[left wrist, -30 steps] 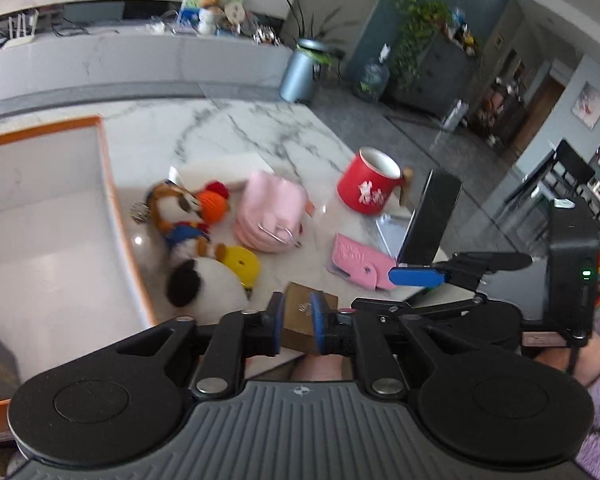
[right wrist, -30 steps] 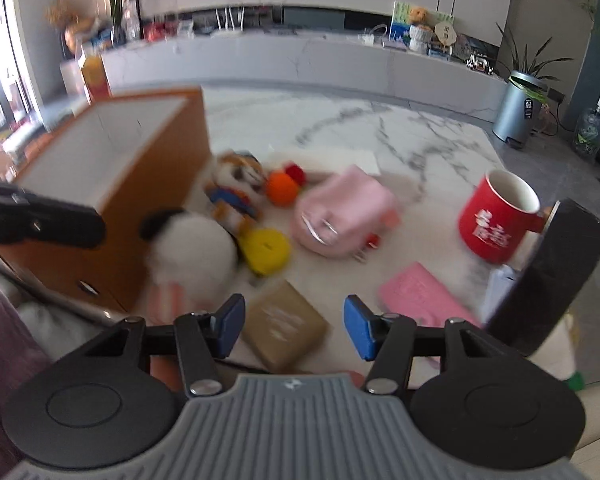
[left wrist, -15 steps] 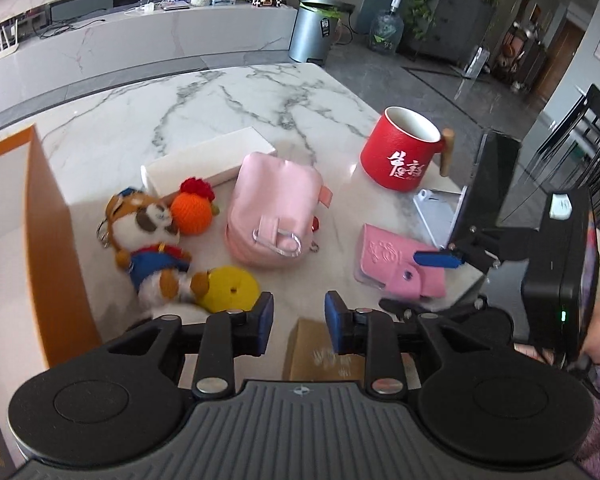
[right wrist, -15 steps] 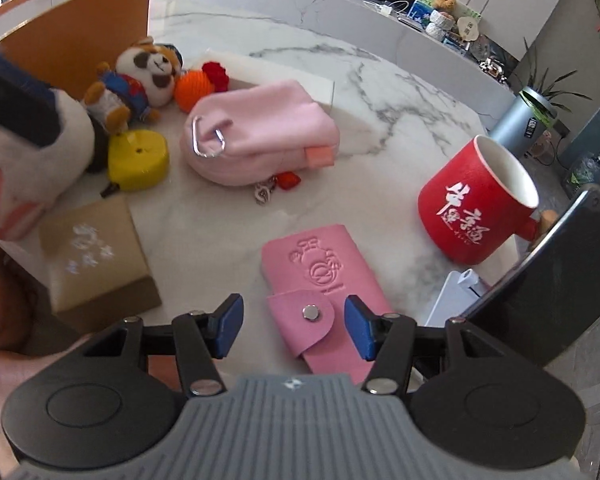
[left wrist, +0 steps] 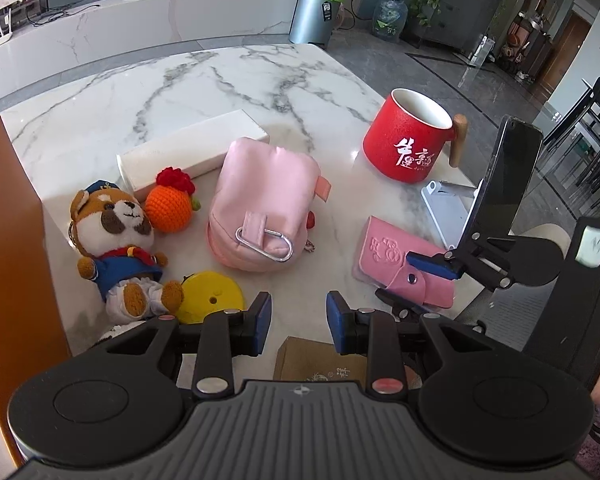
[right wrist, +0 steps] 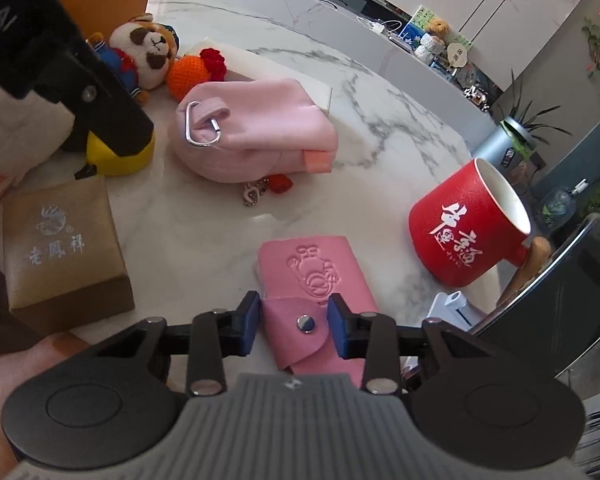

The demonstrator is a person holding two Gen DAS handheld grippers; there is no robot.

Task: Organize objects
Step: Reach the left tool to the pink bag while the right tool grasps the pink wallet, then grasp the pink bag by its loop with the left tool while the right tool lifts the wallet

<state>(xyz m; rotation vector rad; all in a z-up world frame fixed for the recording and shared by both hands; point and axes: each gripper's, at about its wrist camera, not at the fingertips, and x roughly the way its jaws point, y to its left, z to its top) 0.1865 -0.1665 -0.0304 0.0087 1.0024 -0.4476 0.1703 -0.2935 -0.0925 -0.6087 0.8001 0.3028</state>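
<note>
On the near right part of the counter, the pink wallet is now framed between the open fingers of the right tool; half a second ago it lay further ahead, so this item is judged to be the next one for sorting. Nothing is gripped yet. The left tool has been opened wider than before and holds nothing, and the brown box is seen just under it.
</note>
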